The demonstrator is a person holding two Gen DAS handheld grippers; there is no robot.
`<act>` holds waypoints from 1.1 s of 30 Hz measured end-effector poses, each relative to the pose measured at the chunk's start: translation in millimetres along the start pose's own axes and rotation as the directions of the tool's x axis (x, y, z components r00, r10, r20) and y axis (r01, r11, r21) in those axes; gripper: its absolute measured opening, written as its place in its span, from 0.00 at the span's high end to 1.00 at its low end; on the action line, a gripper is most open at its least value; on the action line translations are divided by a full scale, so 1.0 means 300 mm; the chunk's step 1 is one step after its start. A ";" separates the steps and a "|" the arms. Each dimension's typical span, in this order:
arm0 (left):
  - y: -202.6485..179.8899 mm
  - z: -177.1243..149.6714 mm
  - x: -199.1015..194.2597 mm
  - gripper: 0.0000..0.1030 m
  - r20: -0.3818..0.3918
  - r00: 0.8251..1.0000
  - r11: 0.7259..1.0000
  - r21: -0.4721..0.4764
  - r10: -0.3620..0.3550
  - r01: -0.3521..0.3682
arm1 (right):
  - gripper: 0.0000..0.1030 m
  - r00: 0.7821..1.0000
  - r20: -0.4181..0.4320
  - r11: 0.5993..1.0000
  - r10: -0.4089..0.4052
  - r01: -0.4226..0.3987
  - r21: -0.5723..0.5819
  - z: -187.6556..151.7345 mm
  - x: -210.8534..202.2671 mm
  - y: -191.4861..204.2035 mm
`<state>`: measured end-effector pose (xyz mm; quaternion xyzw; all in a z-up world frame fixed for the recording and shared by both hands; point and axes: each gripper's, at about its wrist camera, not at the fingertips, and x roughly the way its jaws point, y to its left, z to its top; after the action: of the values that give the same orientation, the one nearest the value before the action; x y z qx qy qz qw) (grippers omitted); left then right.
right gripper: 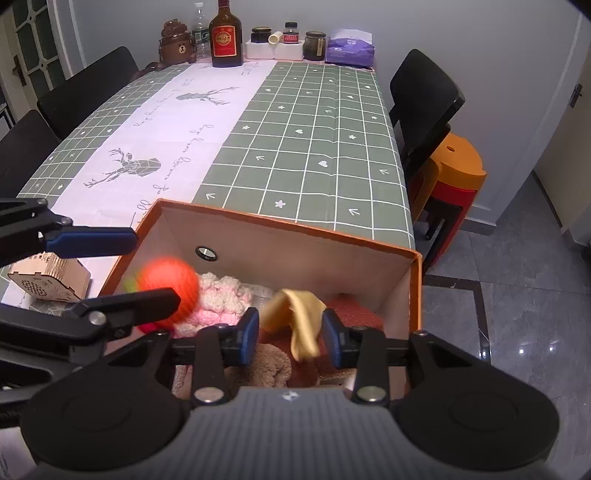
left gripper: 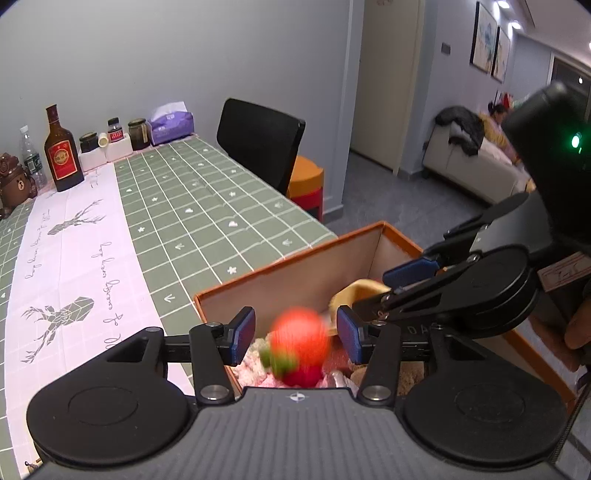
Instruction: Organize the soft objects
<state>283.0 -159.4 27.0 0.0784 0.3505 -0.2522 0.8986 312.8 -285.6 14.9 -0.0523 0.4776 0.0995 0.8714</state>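
Observation:
An orange-rimmed cardboard box [left gripper: 280, 264] [right gripper: 295, 225] sits at the table's near corner. A blurred red-orange knitted ball [left gripper: 301, 332] [right gripper: 170, 286] with green leaves is in mid-air between my left gripper's [left gripper: 295, 334] open jaws, over the box. My right gripper [right gripper: 291, 334] is open above the box; a yellow cloth [right gripper: 299, 314] [left gripper: 358, 290] hangs loose between its fingers, touching neither. Inside the box lie a pink-white knitted piece [right gripper: 221, 299], a brown towel [right gripper: 266, 363] and a red item [left gripper: 303, 376].
Green checked tablecloth with a white runner [right gripper: 177, 122]. At the far edge stand a liquor bottle [right gripper: 225, 35], jars, a water bottle, a bear jar and a purple tissue pack [right gripper: 349, 48]. A wooden box [right gripper: 48, 277] sits left of the cardboard box. Black chairs and stacked stools [right gripper: 454, 184] stand beside the table.

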 end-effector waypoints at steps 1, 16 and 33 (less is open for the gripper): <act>0.002 0.002 -0.010 0.38 0.009 1.000 1.000 -0.005 -0.005 0.005 | 0.52 1.000 0.003 1.000 -0.006 0.006 -0.001 -0.001 -0.004 0.002; 0.022 -0.006 -0.347 0.36 0.188 0.981 0.999 -0.008 0.052 -0.051 | 0.49 0.994 0.105 0.999 -0.028 0.025 0.029 -0.025 -0.251 0.120; 0.059 -0.295 -0.762 0.36 0.387 0.889 0.969 -0.133 0.245 -0.208 | 0.19 0.864 0.503 0.997 0.002 0.040 -0.073 -0.361 -0.638 0.563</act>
<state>96.4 -25.1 113.8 0.0259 0.1586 -0.1407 0.9769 85.6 -164.7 118.6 -0.0647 0.2295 0.1203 0.9637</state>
